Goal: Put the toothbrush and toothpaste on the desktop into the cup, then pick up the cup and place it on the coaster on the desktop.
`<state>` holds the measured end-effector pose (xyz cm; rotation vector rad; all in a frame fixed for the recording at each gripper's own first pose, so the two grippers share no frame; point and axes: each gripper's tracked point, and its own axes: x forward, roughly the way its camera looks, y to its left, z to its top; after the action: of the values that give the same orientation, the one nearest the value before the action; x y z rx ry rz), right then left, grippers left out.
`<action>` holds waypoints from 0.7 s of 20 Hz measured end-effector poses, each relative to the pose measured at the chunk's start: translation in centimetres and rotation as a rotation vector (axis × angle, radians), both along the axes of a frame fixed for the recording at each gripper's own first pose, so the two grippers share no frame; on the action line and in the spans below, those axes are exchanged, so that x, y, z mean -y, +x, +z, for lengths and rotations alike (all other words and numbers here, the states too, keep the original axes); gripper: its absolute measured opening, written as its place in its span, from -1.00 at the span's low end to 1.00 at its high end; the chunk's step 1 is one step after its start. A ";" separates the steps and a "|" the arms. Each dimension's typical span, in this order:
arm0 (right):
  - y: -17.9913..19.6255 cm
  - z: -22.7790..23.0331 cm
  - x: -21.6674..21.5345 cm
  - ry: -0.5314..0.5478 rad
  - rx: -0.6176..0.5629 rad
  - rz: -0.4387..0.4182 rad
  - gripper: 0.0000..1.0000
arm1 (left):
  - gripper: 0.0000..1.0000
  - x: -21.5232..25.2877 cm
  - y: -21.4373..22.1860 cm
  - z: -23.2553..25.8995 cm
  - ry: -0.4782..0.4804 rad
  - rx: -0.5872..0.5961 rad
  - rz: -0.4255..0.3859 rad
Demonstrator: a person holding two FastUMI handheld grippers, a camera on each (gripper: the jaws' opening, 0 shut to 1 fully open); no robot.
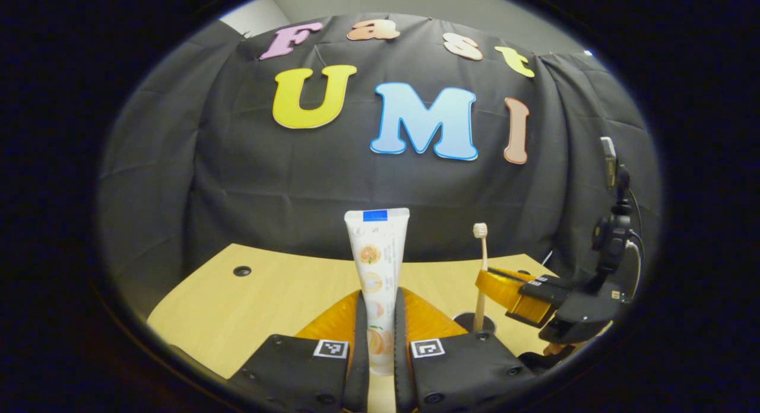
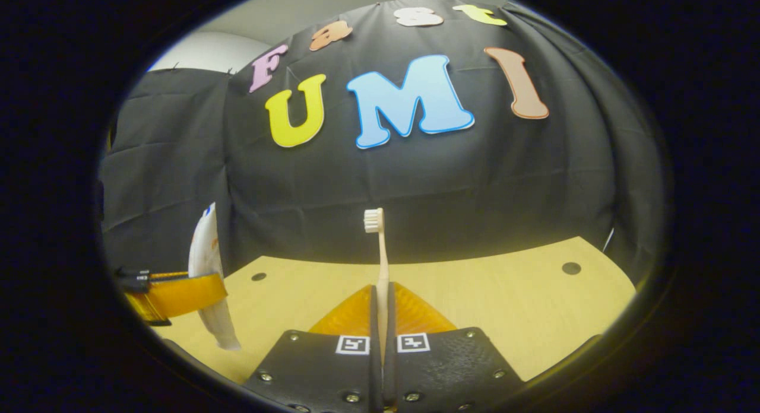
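Observation:
In the left gripper view, my left gripper [image 1: 378, 300] is shut on a white toothpaste tube [image 1: 377, 247] with orange fruit pictures, held upright above the wooden desk [image 1: 267, 300]. To the right, my right gripper [image 1: 488, 282] grips a pale toothbrush [image 1: 482, 264], bristles up. Its lower end meets the dark rim of the cup [image 1: 464, 321], which is mostly hidden behind my finger. In the right gripper view, my right gripper [image 2: 380, 291] is shut on the upright toothbrush [image 2: 383, 259]. At the left edge, the left gripper [image 2: 196, 294] holds the toothpaste [image 2: 205, 253].
The light wooden desk [image 2: 504, 306] has small round holes [image 1: 241, 270] [image 2: 571, 268] near its far corners. The black cloth wall stands close behind the desk. A hand [image 1: 555, 348] holds the right gripper's black body at the right edge.

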<state>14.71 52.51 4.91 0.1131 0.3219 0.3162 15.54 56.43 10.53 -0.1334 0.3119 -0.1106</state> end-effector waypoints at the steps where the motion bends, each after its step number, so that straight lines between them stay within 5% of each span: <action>1: -0.1 -0.4 0.0 -0.015 0.000 0.007 -0.95 | -0.51 0.1 0.0 0.0 0.000 0.000 -0.003; 9: -0.8 -3.4 -0.5 -0.120 -0.025 0.051 -0.92 | -0.51 0.4 -0.2 0.0 -0.016 -0.014 -0.006; 10: -1.1 -3.7 -0.4 -0.131 -0.037 0.053 -0.80 | -0.53 0.4 -0.2 0.1 -0.019 -0.013 -0.006; 14: -2.6 -5.1 -0.5 -0.169 -0.093 0.078 -0.88 | -0.53 0.1 -0.4 -0.1 -0.035 -0.007 -0.009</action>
<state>12.16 53.03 -0.17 -0.0508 0.4445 0.3602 15.11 56.31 10.48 -0.1675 0.3180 -0.1249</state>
